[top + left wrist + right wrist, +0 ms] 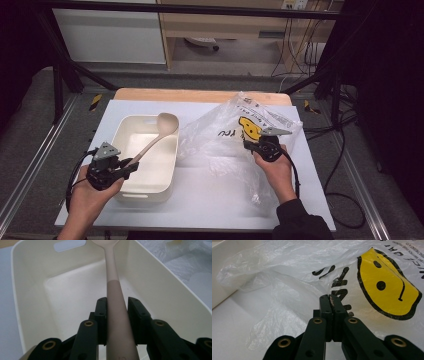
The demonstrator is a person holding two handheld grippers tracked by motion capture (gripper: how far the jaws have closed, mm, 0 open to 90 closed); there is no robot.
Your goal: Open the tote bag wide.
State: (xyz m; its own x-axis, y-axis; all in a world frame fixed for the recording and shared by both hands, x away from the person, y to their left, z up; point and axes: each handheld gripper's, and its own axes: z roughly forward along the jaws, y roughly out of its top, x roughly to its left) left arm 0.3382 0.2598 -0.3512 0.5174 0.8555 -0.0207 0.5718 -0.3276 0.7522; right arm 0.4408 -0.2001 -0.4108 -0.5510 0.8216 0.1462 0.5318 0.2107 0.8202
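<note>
left gripper (pixel 131 167) jaws clamped on the spoon (pixel 159 131) handle, bowl end ahead of them over the white bin's (pixel 167 172) far rim, right gripper (pixel 332 300) jaws pinched shut against the plastic bag (pixel 287 277), so looks mid-transfer, probably next lifting the spoon clear toward the bag.

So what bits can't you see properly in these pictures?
- Spoon: in the left gripper view the top edge cuts off its bowl, and the left tool covers the handle's end.
- Plastic bag: whether anything is inside cannot be told; the crinkled film hides it in the high view.
- Small print on the bag: cut off by the edge of the right gripper view.
- Right tool: shut, but whether it pinches the film is unclear.
</note>
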